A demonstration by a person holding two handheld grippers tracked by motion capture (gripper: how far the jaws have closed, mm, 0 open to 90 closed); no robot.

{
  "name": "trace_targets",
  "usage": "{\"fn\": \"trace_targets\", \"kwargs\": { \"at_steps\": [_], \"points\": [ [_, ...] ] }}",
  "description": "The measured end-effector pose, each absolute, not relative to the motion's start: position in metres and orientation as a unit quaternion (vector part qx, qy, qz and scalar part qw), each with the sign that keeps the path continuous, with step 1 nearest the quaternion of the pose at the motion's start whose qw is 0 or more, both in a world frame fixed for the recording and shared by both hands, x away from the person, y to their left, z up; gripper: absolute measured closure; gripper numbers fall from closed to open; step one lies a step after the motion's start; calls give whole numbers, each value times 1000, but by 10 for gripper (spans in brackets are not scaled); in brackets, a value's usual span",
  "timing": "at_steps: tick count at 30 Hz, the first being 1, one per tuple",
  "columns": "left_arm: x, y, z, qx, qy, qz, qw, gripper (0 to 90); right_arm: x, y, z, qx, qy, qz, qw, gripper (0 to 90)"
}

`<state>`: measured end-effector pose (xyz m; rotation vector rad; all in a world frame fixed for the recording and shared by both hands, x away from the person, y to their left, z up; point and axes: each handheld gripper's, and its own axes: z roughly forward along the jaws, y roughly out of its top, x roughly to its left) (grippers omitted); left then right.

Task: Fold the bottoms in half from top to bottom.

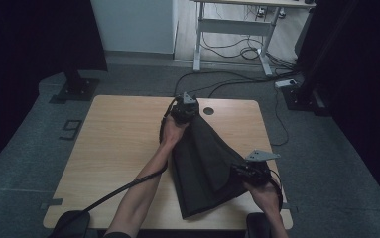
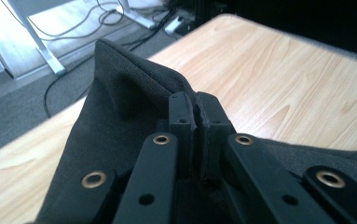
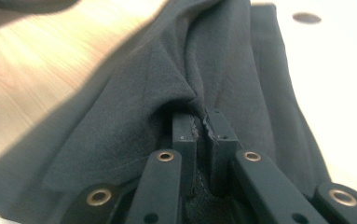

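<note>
Dark cloth [image 1: 205, 163] lies on the wooden table [image 1: 118, 148] in the high view, stretched between the left gripper [image 1: 184, 110] at its far end and the right gripper [image 1: 247, 171] near the front edge. Each gripper view shows jaws clamped on a fold of it.
</note>
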<state>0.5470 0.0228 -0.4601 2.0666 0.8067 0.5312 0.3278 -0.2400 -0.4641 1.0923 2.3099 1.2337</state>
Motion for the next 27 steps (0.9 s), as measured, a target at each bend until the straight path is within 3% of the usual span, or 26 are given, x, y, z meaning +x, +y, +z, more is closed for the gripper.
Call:
{"fn": "trace_targets", "kwargs": {
  "at_steps": [5, 9, 14, 17, 25, 27],
  "points": [
    [554, 7, -485, 837, 325, 200, 392, 833, 333, -252, -487, 410, 802, 413, 137, 823],
    [558, 3, -497, 834, 339, 195, 388, 715, 334, -261, -500, 427, 801, 400, 129, 765],
    [552, 7, -488, 828, 337, 215, 393, 473, 331, -274, -504, 445, 799, 381, 136, 469],
    [543, 12, -474, 825, 334, 216, 401, 333, 325, -283, -500, 452, 795, 375, 150, 394],
    [500, 36, -461, 835, 314, 204, 403, 140, 315, -289, -471, 445, 782, 409, 152, 354],
    [486, 46, -465, 840, 310, 197, 398, 137, 315, -283, -465, 439, 784, 413, 152, 346]
  ]
}}
